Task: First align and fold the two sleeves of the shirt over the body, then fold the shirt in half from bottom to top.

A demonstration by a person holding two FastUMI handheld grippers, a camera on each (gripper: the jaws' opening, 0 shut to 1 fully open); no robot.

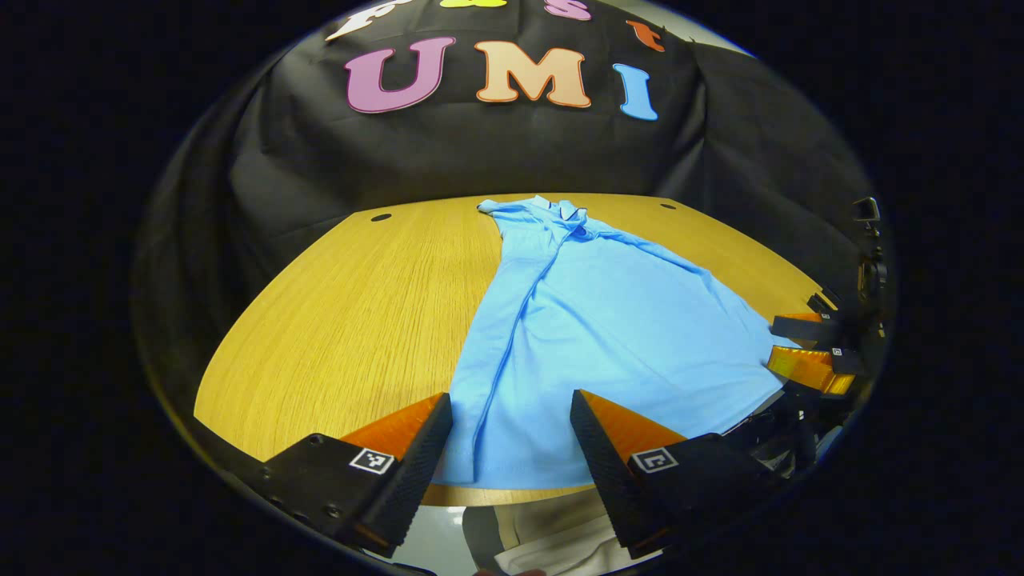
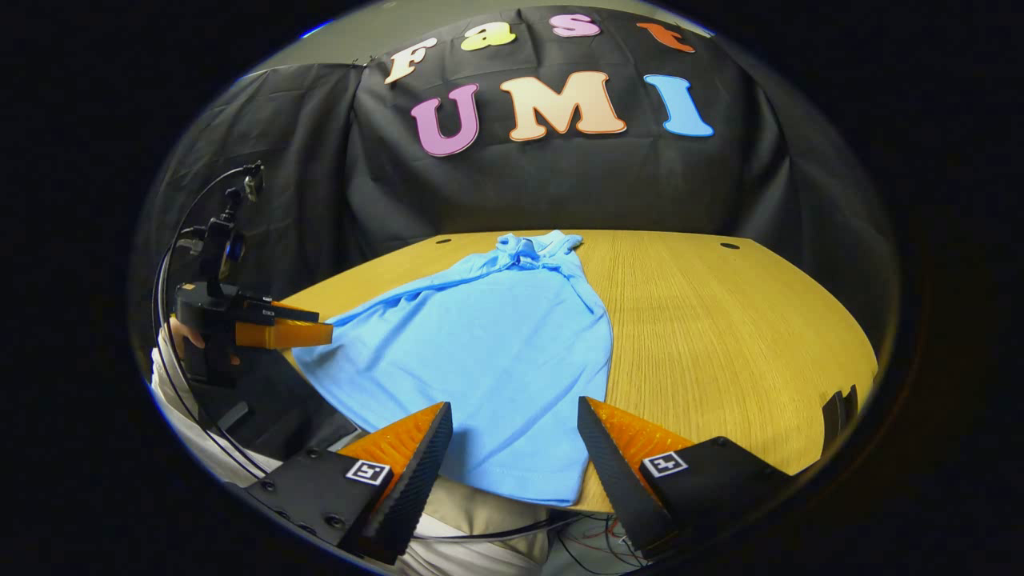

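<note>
Looks like a recording booth in a lab: black cloth wall (image 2: 560,184) draped right behind a wooden table (image 2: 720,320), cable holes near the table's far edge, loose wires (image 2: 592,532) hanging below its near edge.

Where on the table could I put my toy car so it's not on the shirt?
Bare wood lies on both sides of the blue shirt: a wide patch of table between one long edge and the black cloth, another past the opposite edge. The near hem is crowded, with the left gripper and right gripper hovering open.
</note>
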